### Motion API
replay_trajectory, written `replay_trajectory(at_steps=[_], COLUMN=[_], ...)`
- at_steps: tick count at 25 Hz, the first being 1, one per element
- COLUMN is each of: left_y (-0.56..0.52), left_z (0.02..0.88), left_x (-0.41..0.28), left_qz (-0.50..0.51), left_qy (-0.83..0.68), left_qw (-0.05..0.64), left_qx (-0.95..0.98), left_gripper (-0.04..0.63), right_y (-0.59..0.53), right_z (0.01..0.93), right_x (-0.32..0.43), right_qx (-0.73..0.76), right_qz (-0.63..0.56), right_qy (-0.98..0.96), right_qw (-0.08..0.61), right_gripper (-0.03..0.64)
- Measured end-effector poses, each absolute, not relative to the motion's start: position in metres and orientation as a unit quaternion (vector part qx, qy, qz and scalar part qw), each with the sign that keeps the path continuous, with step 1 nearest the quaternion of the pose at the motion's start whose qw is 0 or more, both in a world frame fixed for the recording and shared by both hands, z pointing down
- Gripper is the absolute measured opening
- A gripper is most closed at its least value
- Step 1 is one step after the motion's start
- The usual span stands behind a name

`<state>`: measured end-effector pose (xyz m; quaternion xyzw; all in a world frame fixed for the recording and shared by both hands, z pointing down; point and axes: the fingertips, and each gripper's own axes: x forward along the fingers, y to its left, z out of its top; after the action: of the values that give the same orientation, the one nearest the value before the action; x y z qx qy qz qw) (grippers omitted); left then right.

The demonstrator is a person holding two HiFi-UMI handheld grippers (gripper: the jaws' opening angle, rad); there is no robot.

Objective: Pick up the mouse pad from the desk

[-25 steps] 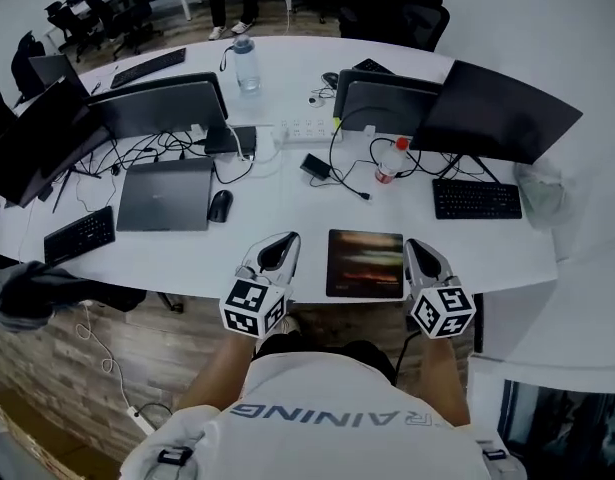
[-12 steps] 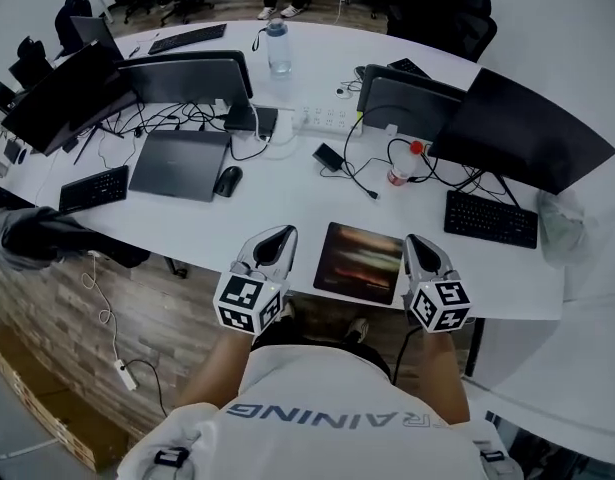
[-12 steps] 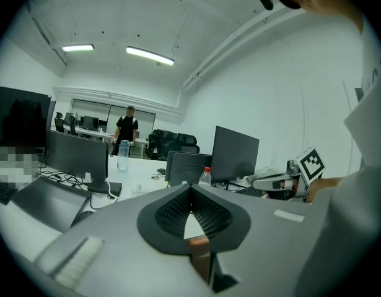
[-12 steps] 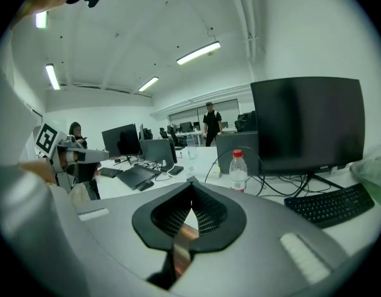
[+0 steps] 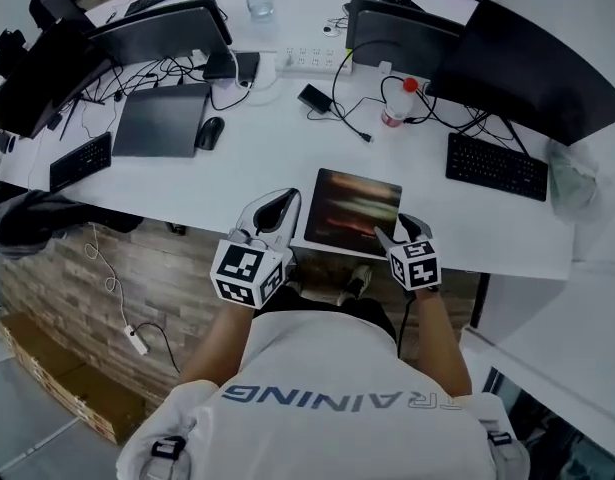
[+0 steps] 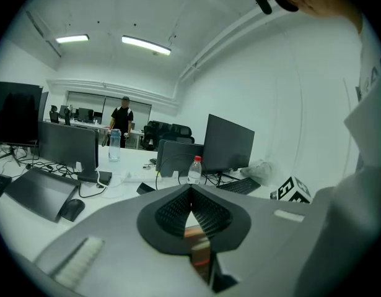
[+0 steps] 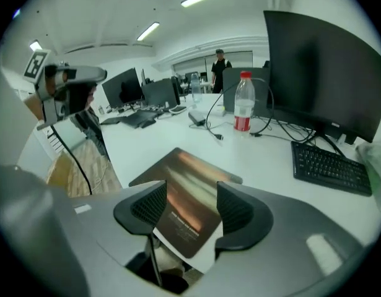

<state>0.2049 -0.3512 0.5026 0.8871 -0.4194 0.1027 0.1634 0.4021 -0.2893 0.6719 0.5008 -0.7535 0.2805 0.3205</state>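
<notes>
The mouse pad (image 5: 352, 211), a dark rectangle with a brown streaked print, lies flat by the white desk's near edge (image 5: 187, 208). My right gripper (image 5: 397, 231) tilts down over its near right corner. Its jaws are opening, and the pad's corner (image 7: 178, 166) shows in the gap of the right gripper (image 7: 190, 193), below the pads and untouched. My left gripper (image 5: 278, 208) hovers just left of the pad, at the desk edge. In the left gripper view the left gripper (image 6: 191, 192) has its jaws meeting at the tips, with nothing held.
A black keyboard (image 5: 497, 166) and a red-capped bottle (image 5: 395, 103) sit beyond the pad to the right. A closed laptop (image 5: 162, 118), a mouse (image 5: 209, 133), monitors and tangled cables fill the back. A person (image 7: 220, 60) stands far off.
My right gripper has dropped towards the pad's near right corner, tilted downward, and its jaws have spread apart. The left gripper has shifted slightly forward beside the pad.
</notes>
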Motion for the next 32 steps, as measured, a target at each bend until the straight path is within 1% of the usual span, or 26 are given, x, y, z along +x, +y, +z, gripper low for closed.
replay_trajectory(at_steps=[9,13,19,23,26,29,31,32], left_y=[-0.345,-0.348,-0.349,-0.35,-0.35,-0.351,-0.353,-0.354], left_z=[0.523,0.524,0.528,0.528,0.528,0.522,0.517,0.516], left_x=[0.201,0.196,0.195,0.197,0.199,0.205,0.207,0.207], left_qz=[0.114,0.116,0.118,0.116,0.112,0.11,0.106,0.104], left_qy=[-0.417,-0.42,-0.423,-0.422,-0.421,-0.417,-0.416,-0.416], left_qw=[0.183,0.185,0.19,0.191,0.196,0.188,0.182,0.181], left_qx=[0.883,0.881,0.878,0.879,0.879,0.883,0.884,0.885], left_gripper=[0.0,0.0,0.0,0.0,0.0,0.0,0.0,0.0], right_y=[-0.257,-0.252,-0.251,-0.254,-0.262,-0.265,-0.269,-0.271], right_z=[0.76,0.779,0.784,0.784,0.783,0.782,0.781,0.779], right_x=[0.395,0.396,0.398,0.399,0.403,0.408,0.407,0.405], right_qx=[0.448,0.438,0.434,0.436,0.445,0.456,0.466,0.471], right_qz=[0.314,0.318,0.316,0.322,0.322,0.323,0.319,0.318], right_qy=[-0.717,-0.705,-0.707,-0.702,-0.697,-0.694,-0.695,-0.697], right_qw=[0.432,0.459,0.46,0.462,0.461,0.455,0.444,0.438], right_gripper=[0.374,0.368,0.36,0.32,0.222,0.159,0.066,0.055])
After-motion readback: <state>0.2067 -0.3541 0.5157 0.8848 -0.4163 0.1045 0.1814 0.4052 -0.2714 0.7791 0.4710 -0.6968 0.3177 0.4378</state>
